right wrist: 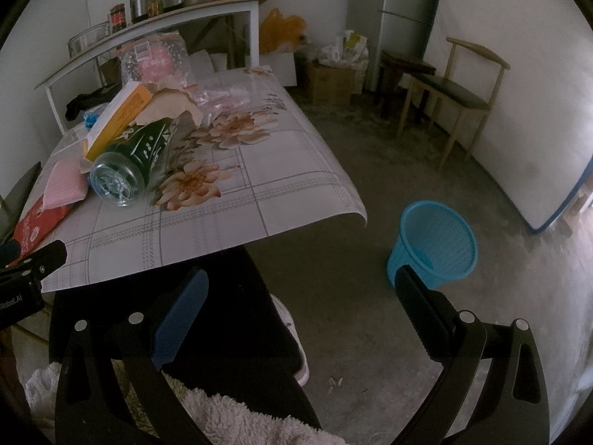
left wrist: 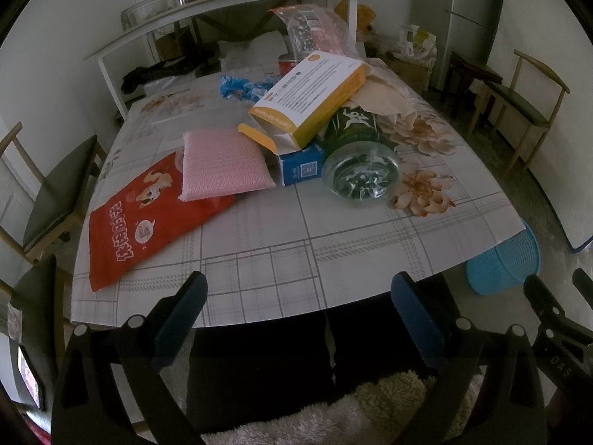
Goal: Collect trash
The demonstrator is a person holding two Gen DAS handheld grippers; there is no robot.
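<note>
Trash lies on the table [left wrist: 259, 244]: a red snack bag [left wrist: 144, 215], a pink sponge [left wrist: 222, 165], a yellow-and-white carton [left wrist: 315, 92] resting on a small blue box [left wrist: 302, 165], and a green plastic bottle [left wrist: 359, 155] on its side. The bottle also shows in the right wrist view [right wrist: 137, 159]. A blue mesh bin [right wrist: 433, 244] stands on the floor right of the table; it also shows in the left wrist view [left wrist: 504, 263]. My left gripper [left wrist: 298, 289] is open and empty at the table's near edge. My right gripper [right wrist: 300, 282] is open and empty, off the table beside the bin.
Crumpled brown paper [left wrist: 381, 89], a clear dotted bag [left wrist: 315, 33] and blue wrappers [left wrist: 241, 87] lie further back. A white shelf [left wrist: 222, 3] with jars stands behind. Wooden chairs stand at the left [left wrist: 55, 193] and the right [right wrist: 456, 92]. My legs are under the table.
</note>
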